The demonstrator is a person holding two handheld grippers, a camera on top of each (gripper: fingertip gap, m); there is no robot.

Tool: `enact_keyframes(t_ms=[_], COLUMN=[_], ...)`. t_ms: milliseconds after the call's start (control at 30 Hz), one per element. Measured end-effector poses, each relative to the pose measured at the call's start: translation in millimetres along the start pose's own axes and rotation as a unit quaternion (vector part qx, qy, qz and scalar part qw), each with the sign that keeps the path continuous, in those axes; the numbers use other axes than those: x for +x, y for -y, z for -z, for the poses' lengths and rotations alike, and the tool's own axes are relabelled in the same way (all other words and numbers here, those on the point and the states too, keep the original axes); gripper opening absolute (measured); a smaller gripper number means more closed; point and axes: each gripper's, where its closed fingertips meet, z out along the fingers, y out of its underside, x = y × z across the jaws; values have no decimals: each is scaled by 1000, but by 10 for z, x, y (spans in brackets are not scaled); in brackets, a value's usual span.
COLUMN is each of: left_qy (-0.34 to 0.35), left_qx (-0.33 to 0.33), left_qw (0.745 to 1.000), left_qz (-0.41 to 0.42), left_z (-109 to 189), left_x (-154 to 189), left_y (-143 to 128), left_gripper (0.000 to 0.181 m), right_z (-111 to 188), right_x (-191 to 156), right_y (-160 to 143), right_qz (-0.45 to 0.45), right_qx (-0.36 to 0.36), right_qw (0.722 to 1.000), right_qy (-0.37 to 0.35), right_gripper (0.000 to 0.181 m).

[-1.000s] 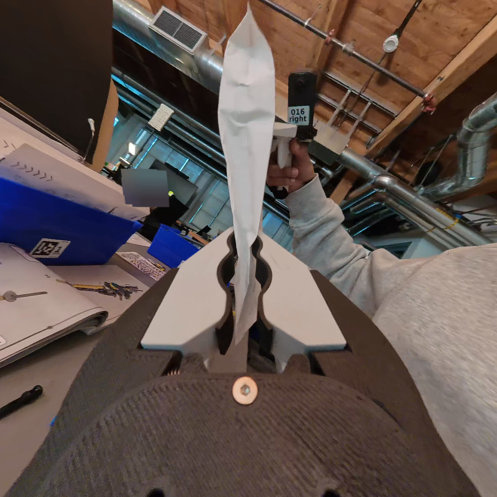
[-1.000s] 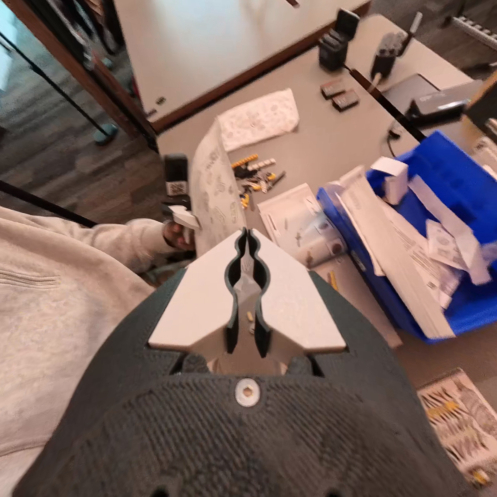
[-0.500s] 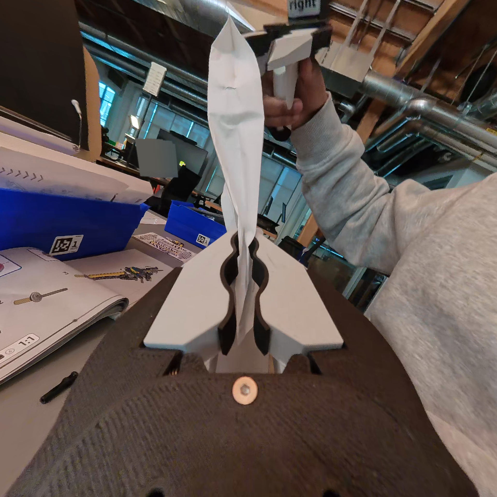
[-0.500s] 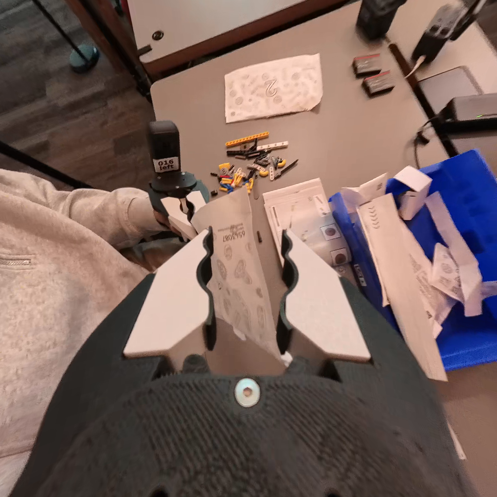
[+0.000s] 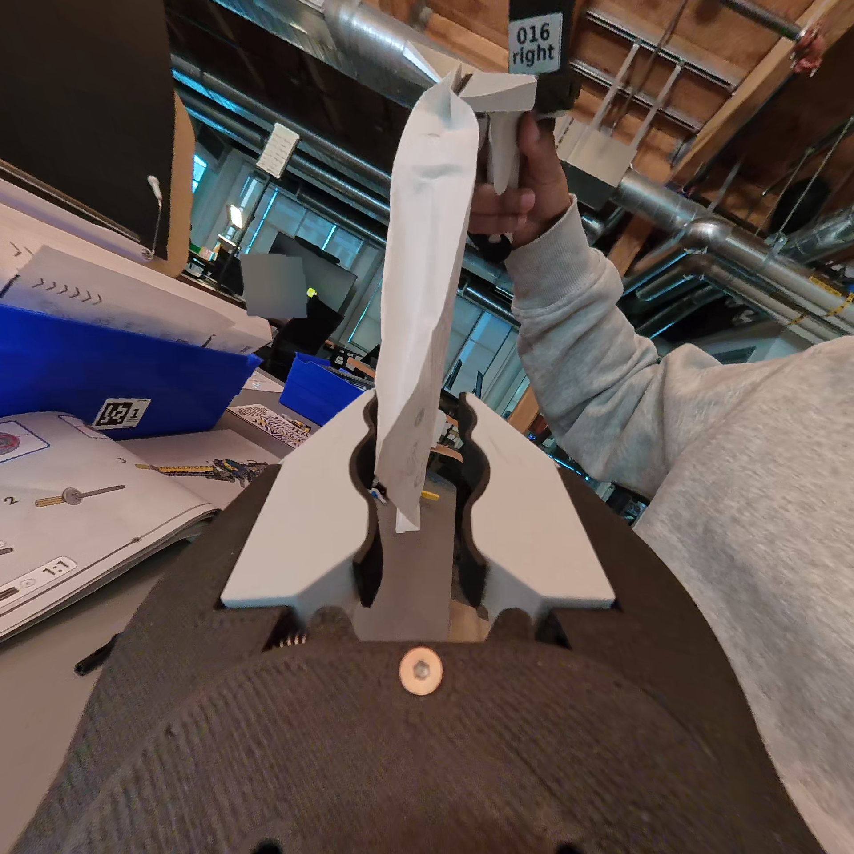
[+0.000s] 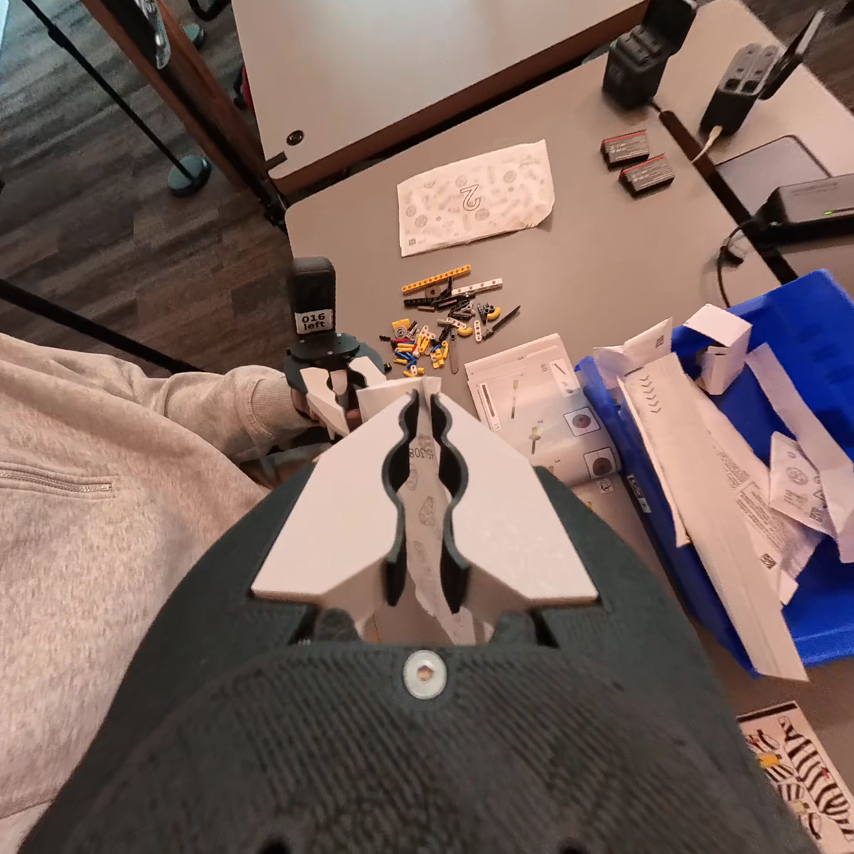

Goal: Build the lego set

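Note:
A white paper lego bag [image 5: 425,277] hangs upright in the air. My right gripper [image 6: 423,393] is shut on its top end [image 6: 418,499]; in the left wrist view this gripper [image 5: 466,88] is high above. My left gripper [image 5: 418,402] is open, and the bag's lower end hangs loose between its fingers. It also shows in the right wrist view [image 6: 339,388], open, just left of the bag. Loose lego pieces [image 6: 439,323], yellow, black, blue and white, lie in a pile on the grey table [image 6: 624,286]. An open instruction booklet [image 6: 531,406] lies beside them [image 5: 92,499].
A blue bin [image 6: 808,416] stuffed with paper and booklets stands right of the booklet [image 5: 115,365]. A second flat paper bag [image 6: 476,198] lies beyond the pieces. Black battery packs [image 6: 637,161], chargers and cables sit at the far right. A sticker sheet [image 6: 808,776] lies near me. About 15 centimeters separates my left fingertips from my right.
My right gripper opened around the top of the bag and then shut on it. My left gripper, shut on the bag's lower end before, has opened and let it go.

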Motion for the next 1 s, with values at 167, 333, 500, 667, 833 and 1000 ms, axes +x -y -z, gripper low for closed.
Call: enact_keyframes(t_ms=[167, 333, 500, 667, 833, 1000], left_qy=[-1, -2, -7, -11, -12, -5], left_qx=[24, 36, 75, 75, 83, 123], left_qw=[1000, 999, 997, 997, 996, 990], left_qz=[8, 13, 21, 31, 42, 71], left_z=[43, 65, 74, 97, 168, 282], left_x=[-9, -17, -17, -58, -86, -173], left_y=[81, 124, 270, 315, 322, 428], left_gripper=[16, 4, 0, 0, 0, 0], right_z=[126, 206, 279, 278, 205, 117], right_x=[64, 97, 163, 232, 150, 119], right_y=[-16, -53, 146, 156, 235, 389], right_qz=[-6, -14, -2, -42, -38, 5], right_qx=[11, 21, 100, 124, 132, 128], right_qw=[1000, 1000, 993, 990, 989, 988], right_qy=[-13, -15, -66, -58, -52, -84], right_gripper=[4, 4, 0, 0, 0, 11])
